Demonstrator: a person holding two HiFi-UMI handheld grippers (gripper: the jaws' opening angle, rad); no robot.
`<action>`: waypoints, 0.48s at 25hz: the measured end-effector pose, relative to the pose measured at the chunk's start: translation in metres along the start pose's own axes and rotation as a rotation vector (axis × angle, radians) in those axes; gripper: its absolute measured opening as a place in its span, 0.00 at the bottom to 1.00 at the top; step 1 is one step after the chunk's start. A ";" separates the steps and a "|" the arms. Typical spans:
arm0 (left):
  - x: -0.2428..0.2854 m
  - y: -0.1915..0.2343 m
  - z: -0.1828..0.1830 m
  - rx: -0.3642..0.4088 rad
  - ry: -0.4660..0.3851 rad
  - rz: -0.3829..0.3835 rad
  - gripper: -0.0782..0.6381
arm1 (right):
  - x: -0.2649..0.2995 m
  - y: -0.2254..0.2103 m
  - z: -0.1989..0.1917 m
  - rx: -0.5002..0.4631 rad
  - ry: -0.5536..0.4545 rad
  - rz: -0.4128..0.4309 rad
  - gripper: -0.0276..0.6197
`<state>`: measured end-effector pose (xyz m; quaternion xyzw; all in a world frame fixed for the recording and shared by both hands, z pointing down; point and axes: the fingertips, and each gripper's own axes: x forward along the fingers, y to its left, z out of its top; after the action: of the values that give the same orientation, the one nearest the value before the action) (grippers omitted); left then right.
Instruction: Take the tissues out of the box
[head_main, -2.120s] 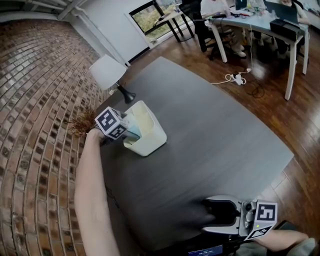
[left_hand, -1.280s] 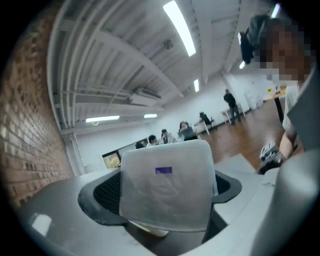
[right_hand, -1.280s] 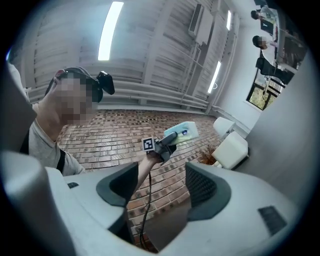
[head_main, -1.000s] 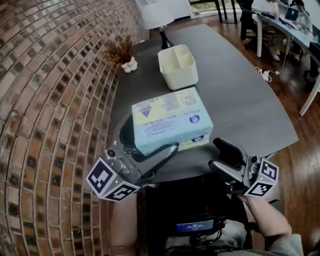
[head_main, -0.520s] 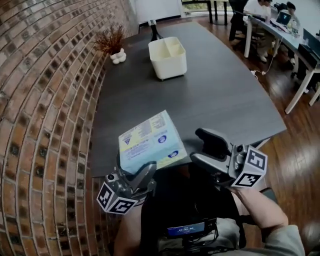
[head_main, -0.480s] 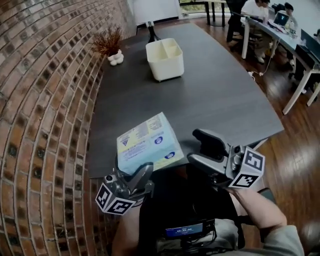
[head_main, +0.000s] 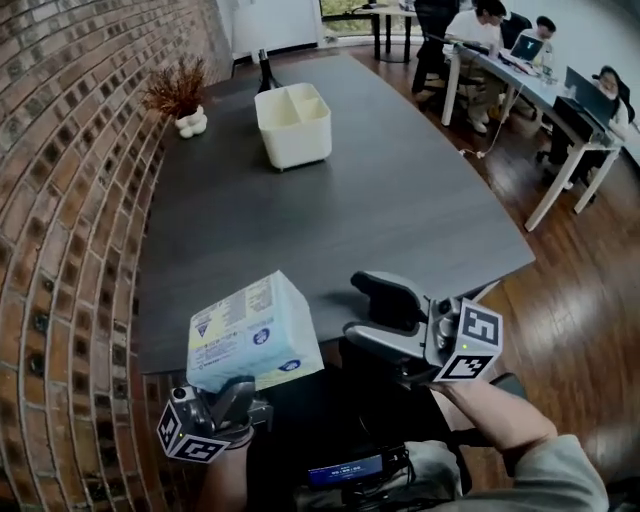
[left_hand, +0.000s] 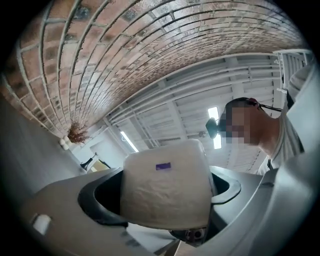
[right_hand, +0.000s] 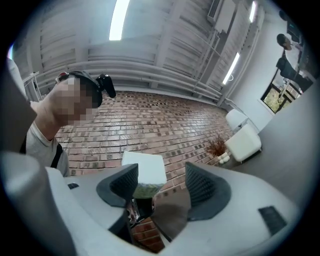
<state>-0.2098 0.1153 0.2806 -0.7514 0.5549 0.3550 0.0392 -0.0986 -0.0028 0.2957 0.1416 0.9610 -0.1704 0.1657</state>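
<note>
Holding the pack (head_main: 252, 332) between its two fingers, my left gripper (left_hand: 162, 196) is spread wide, and the pads press on both sides of the pack. The pack is tilted and is up off the desk (head_main: 400, 210), over the near left corner. My right gripper (right_hand: 161, 186) is just beside it on the right, at the near edge. Its fingers stand apart with nothing between them, and they are turned toward the pack. The box (head_main: 293, 124) stands upright at the far end of the desk, well apart from the pack, and it has two compartments. A plant (head_main: 178, 92) is at the far left corner, beside the brick wall (head_main: 60, 220).
</note>
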 end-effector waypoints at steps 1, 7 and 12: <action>0.001 0.000 0.000 -0.011 -0.005 -0.003 0.79 | 0.000 0.001 0.001 -0.004 0.003 0.003 0.51; 0.006 -0.007 0.000 -0.078 -0.028 -0.021 0.79 | 0.001 0.006 0.004 -0.009 0.028 0.013 0.51; 0.008 -0.007 -0.001 -0.093 -0.026 -0.033 0.79 | 0.006 0.007 0.006 -0.021 0.041 0.022 0.51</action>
<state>-0.2023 0.1112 0.2746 -0.7567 0.5250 0.3893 0.0173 -0.1004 0.0030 0.2860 0.1538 0.9643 -0.1555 0.1493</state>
